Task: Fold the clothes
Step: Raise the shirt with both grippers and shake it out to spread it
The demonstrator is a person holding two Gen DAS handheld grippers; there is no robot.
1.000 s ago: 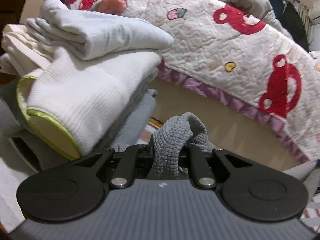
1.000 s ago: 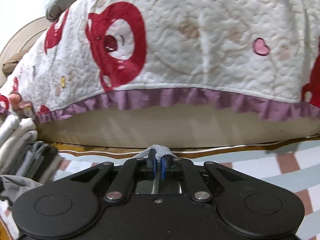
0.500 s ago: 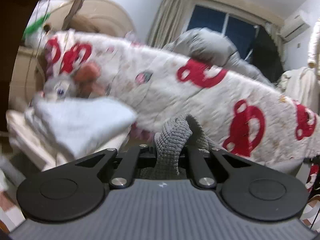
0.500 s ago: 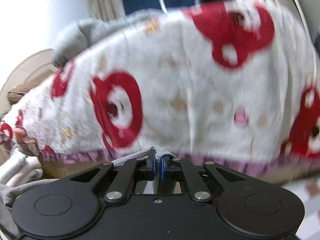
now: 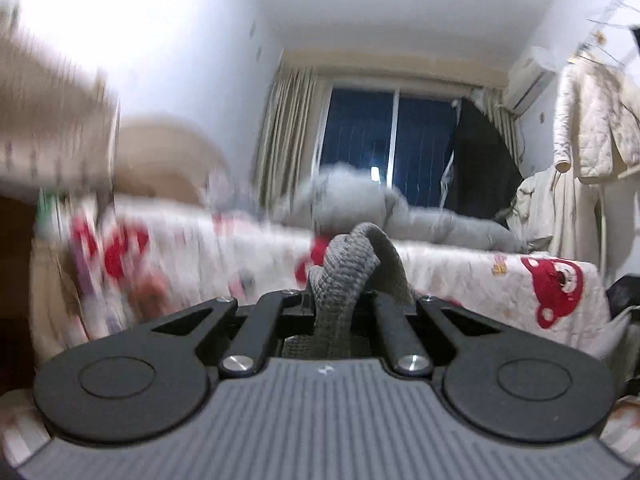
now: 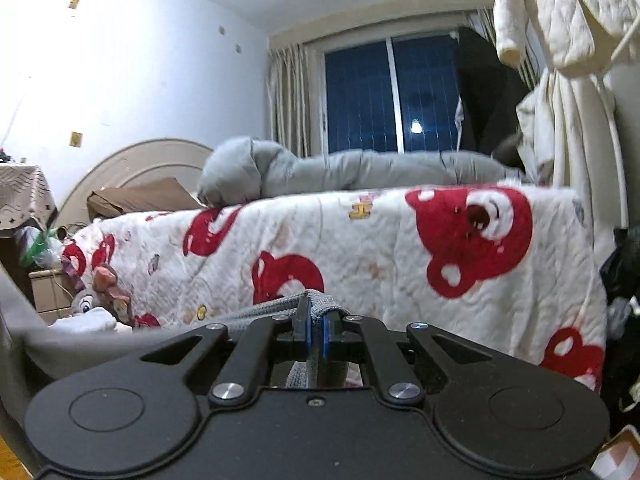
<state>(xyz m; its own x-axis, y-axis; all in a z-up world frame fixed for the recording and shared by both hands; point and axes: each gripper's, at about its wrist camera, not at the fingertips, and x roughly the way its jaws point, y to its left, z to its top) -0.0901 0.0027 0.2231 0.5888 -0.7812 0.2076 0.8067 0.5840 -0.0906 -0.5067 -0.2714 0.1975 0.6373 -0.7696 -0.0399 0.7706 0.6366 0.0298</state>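
My left gripper (image 5: 340,304) is shut on a thick fold of a grey knit garment (image 5: 348,268), which bulges up between the fingers. My right gripper (image 6: 316,320) is shut on a thin edge of the same grey garment (image 6: 264,312); the cloth stretches away to the left and hangs in a wide grey sheet (image 6: 60,344) at the left edge. Both grippers are raised to about the height of the bed. The rest of the garment is hidden below the grippers.
A bed with a white quilt with red bears (image 6: 400,248) stands straight ahead, a grey duvet (image 6: 320,172) on top. Folded white clothes and a plush toy (image 6: 96,312) sit lower left. Cream coats (image 6: 568,40) hang at right. A window (image 6: 392,92) is behind.
Both grippers have risen and tilted up with the grey garment; the views went from the floor and folded pile to the bed top, window and ceiling. The left view is blurred by motion.
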